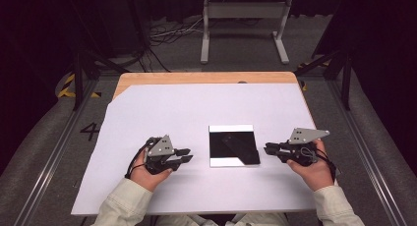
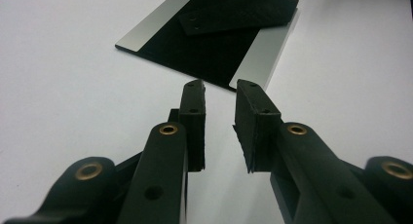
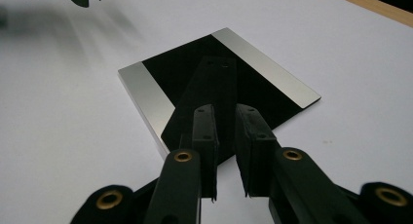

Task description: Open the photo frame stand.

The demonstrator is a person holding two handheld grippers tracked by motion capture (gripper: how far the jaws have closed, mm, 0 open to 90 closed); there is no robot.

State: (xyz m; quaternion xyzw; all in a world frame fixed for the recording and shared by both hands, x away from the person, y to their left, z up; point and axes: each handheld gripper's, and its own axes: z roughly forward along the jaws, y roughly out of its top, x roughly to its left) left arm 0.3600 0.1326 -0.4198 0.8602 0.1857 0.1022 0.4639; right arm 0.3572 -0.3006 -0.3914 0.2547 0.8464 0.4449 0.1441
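Two pairs of black jaws are what we start from: those of the left gripper (image 2: 220,95) stand a narrow gap apart with nothing between them, their inner faces lined with matte, slightly ragged black pads (image 2: 194,126), and brass-coloured bushings shine at the pivots. Our right gripper (image 3: 225,118) has its jaws parted by a similar narrow gap, also holding nothing, its tips just short of the plate's near edge. From above we see each gripper held in a hand, the left hand (image 1: 147,173) and the right hand (image 1: 313,171), both resting low on the surface with a grey three-cornered plate on top of each tool. Between the two grippers lies a flat square plate (image 1: 234,145), black and matte across its middle with a smooth, silvery metal band along two opposite edges. On it rests a thin black strip (image 1: 238,146), flat, with small holes near one end; its long axis runs diagonally across the square, and its far end overhangs one corner. The surface (image 1: 196,113) is covered by a smooth white sheet, with a bare wooden edge showing at the far side.
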